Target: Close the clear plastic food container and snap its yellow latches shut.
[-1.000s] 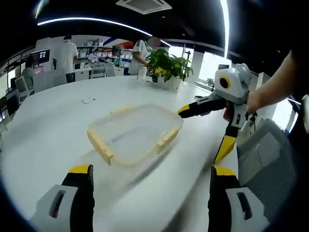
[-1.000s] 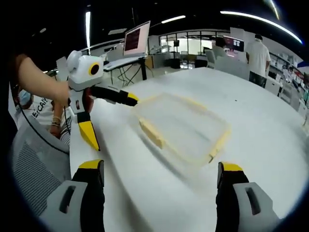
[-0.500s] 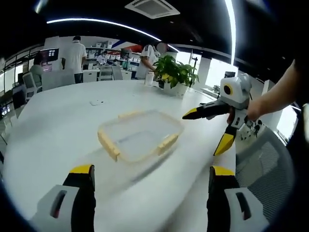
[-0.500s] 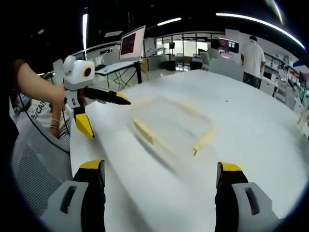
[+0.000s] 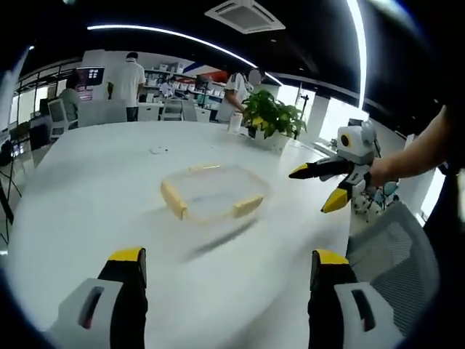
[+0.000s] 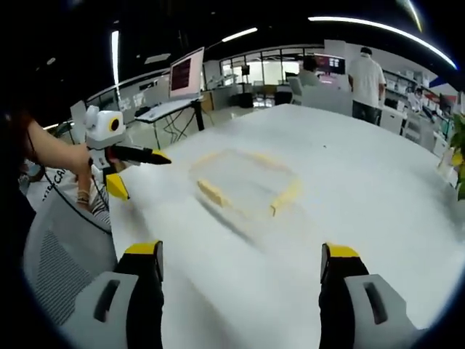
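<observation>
Left gripper view: own left gripper (image 5: 221, 280) at the bottom, jaws spread wide with nothing between, well short of the clear plastic food container (image 5: 213, 193) lying flat out on the white table (image 5: 87, 189). Lid apparently down on the box, yellow latches (image 5: 174, 199) sticking out along the near edges, probably not yet snapped, though too blurred to tell for certain. Right gripper (image 5: 325, 186) off to the right, jaws parted and empty, aimed toward the container yet apart from it. Potted plant (image 5: 270, 116) at the far edge. Right gripper view: own right gripper (image 6: 240, 280) likewise splayed and empty, container (image 6: 245, 182) ahead near the middle of the table (image 6: 378, 189), left gripper (image 6: 134, 171) entering from the left, unclenched. Both seemingly held back on opposite sides, suited to pressing opposing latches.
</observation>
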